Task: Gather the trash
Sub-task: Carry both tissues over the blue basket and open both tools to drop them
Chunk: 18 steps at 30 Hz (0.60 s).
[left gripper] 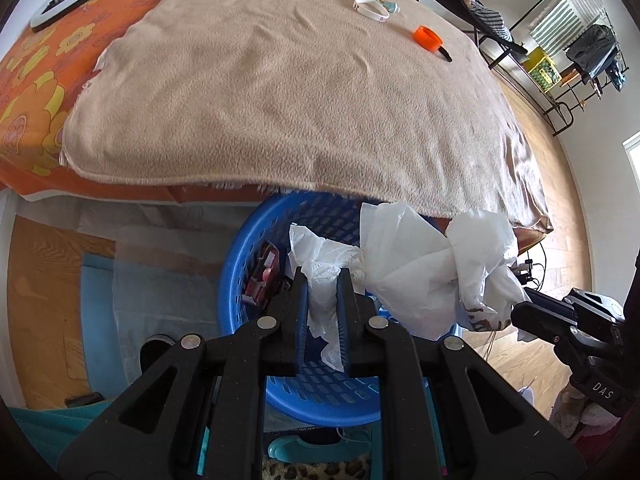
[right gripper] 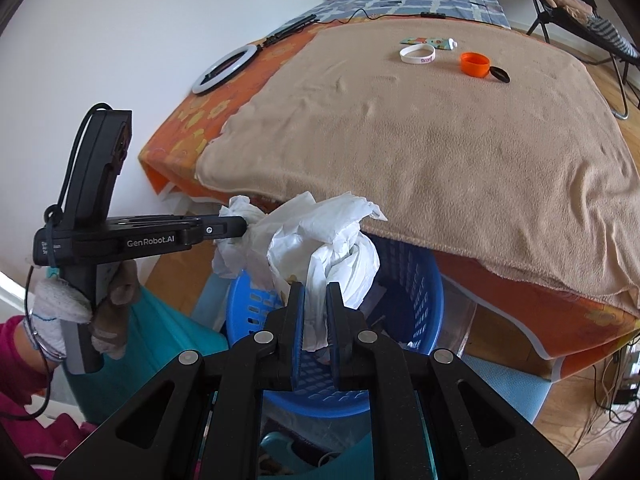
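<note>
A crumpled white plastic bag (left gripper: 404, 264) hangs over a blue slotted basket (left gripper: 240, 264) that stands on the floor at the bed's near edge. My left gripper (left gripper: 323, 280) is shut on one end of the bag. My right gripper (right gripper: 316, 292) is shut on the other end of the bag (right gripper: 320, 236), above the basket (right gripper: 416, 292). Each gripper shows in the other's view: the right one (left gripper: 520, 312) at the bag's right end, the left one (right gripper: 244, 226) at its left end. A red packet (left gripper: 262, 280) lies inside the basket.
A tan blanket (left gripper: 288, 80) covers the bed. On it lie an orange cap (right gripper: 474, 64), a white wristband (right gripper: 417, 54), a small tube (right gripper: 430, 43) and a black item (right gripper: 500, 75). A ring light (right gripper: 224, 68) lies at the far left. A clothes rack (left gripper: 568, 56) stands on the right.
</note>
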Each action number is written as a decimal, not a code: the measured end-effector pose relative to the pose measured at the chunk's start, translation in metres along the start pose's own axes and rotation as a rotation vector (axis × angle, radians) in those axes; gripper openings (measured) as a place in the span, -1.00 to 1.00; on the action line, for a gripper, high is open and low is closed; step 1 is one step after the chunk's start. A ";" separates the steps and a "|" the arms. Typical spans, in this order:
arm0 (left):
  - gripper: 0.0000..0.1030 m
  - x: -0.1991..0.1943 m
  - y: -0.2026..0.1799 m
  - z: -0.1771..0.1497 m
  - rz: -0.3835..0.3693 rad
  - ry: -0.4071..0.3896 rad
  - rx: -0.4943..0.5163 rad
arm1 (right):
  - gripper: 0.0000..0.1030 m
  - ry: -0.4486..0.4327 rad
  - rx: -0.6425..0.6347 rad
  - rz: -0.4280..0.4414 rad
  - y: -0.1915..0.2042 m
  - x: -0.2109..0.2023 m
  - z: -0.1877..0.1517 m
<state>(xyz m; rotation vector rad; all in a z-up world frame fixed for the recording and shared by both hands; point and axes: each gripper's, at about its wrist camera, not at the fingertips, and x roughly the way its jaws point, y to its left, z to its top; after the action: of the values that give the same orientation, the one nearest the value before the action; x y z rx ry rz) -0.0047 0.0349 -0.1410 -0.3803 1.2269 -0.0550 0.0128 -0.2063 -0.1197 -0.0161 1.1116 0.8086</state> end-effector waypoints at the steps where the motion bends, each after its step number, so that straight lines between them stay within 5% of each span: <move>1: -0.78 0.003 0.001 -0.002 0.002 0.009 -0.002 | -0.83 0.003 0.002 -0.003 0.000 0.001 -0.002; 18: -0.78 0.048 0.012 -0.012 0.053 0.111 -0.017 | -0.83 0.076 0.040 -0.079 -0.014 0.036 -0.026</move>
<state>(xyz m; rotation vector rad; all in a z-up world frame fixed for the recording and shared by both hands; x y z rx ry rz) -0.0015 0.0311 -0.1920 -0.3634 1.3474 -0.0204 0.0074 -0.2066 -0.1663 -0.0576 1.1913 0.7203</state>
